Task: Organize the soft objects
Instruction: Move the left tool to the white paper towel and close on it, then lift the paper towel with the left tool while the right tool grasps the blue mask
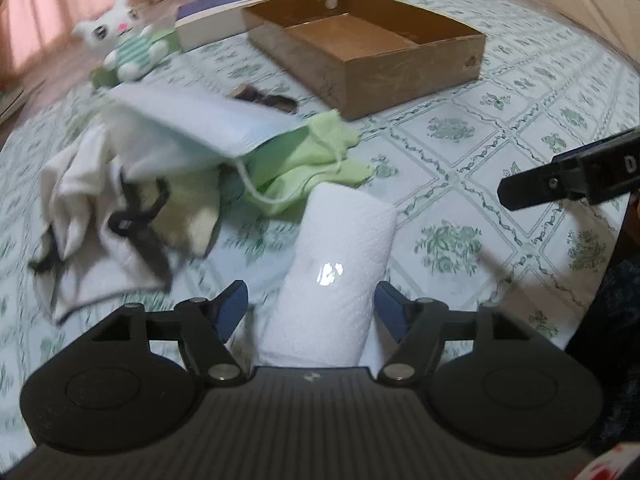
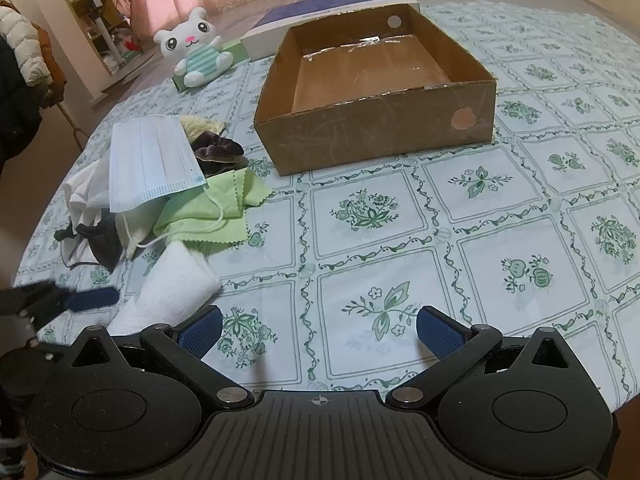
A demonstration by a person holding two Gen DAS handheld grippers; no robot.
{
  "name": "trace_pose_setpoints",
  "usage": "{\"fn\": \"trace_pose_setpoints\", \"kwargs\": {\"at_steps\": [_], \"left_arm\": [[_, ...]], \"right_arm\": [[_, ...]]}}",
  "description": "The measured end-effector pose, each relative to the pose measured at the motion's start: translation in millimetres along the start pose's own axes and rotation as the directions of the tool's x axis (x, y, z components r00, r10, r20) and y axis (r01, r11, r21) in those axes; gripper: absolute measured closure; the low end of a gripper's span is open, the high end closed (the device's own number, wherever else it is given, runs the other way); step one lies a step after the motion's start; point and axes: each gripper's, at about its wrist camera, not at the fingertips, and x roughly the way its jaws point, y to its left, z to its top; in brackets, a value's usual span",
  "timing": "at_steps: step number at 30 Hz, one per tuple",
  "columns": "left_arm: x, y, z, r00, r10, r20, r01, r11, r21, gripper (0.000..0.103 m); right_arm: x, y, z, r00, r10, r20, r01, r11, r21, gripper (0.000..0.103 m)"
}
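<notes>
Soft objects are seen heaped at the left of a table covered by a green-patterned tablecloth (image 2: pixel 400 216). In the right wrist view, from left to right, the pile holds a white cloth (image 2: pixel 86 192), a pale blue face mask (image 2: pixel 150 160) laid on top, a dark scrunchie (image 2: pixel 218 152) behind it, and a light green cloth (image 2: pixel 212 208) spread at the front. A white plush toy (image 2: pixel 196 46) is seated farther back. An open cardboard box (image 2: pixel 376 136) is placed to the right of the pile, well apart from it. A rolled white towel (image 1: pixel 332 280) is gripped between the fingers of the left gripper (image 1: pixel 312 308), near the front of the pile. The right gripper (image 2: pixel 320 330) is held spread wide over bare tablecloth, grasping nothing.
</notes>
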Motion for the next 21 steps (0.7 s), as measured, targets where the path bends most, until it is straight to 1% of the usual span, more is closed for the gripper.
{"fn": "trace_pose_setpoints", "kwargs": {"at_steps": [3,5,6,7,9,10,11,14,19,21], "left_arm": [[11,-5,4,1.0,-0.02,-0.007,0.02,0.999,0.032,0.035],[15,-6,4,0.999,-0.03,-0.01,0.03,0.999,0.036,0.035],[16,-6,4,0.999,-0.037,-0.006,0.037,0.999,0.032,0.038],[16,-5,4,0.999,-0.051,-0.002,0.051,0.998,0.023,0.05],[13,-4,4,0.998,-0.059,0.006,0.059,0.998,0.008,0.056],[11,-5,3,0.999,-0.053,0.008,0.053,0.999,0.009,0.065],[9,-5,2,0.999,-0.05,0.01,0.05,0.999,0.008,0.068],[0,-1,-3,0.998,-0.057,0.014,0.057,0.998,-0.036,0.071],[-25,7,-18,0.998,-0.06,0.025,0.062,0.993,-0.097,0.071],[-35,11,-24,0.999,-0.044,0.028,0.047,0.992,-0.119,0.071]], "right_arm": [[-3,-1,0,1.0,-0.004,0.005,0.004,1.0,0.003,0.0],[-5,-3,0,1.0,-0.008,0.01,0.008,1.0,0.007,0.0],[-5,-3,0,1.0,-0.01,0.011,0.01,1.0,0.01,0.0],[-6,-4,0,1.0,-0.012,0.012,0.012,1.0,0.013,0.0],[-6,-5,1,1.0,-0.016,0.011,0.016,1.0,0.017,0.0],[-6,-5,1,1.0,-0.016,0.009,0.016,1.0,0.017,0.0],[-6,-4,1,1.0,-0.014,0.009,0.014,1.0,0.016,0.0],[-5,-1,1,1.0,-0.005,0.014,0.005,1.0,0.003,0.0],[-6,10,2,0.998,0.045,0.05,-0.043,0.998,-0.044,0.0],[-5,19,3,0.996,0.067,0.066,-0.061,0.994,-0.087,0.0]]}}
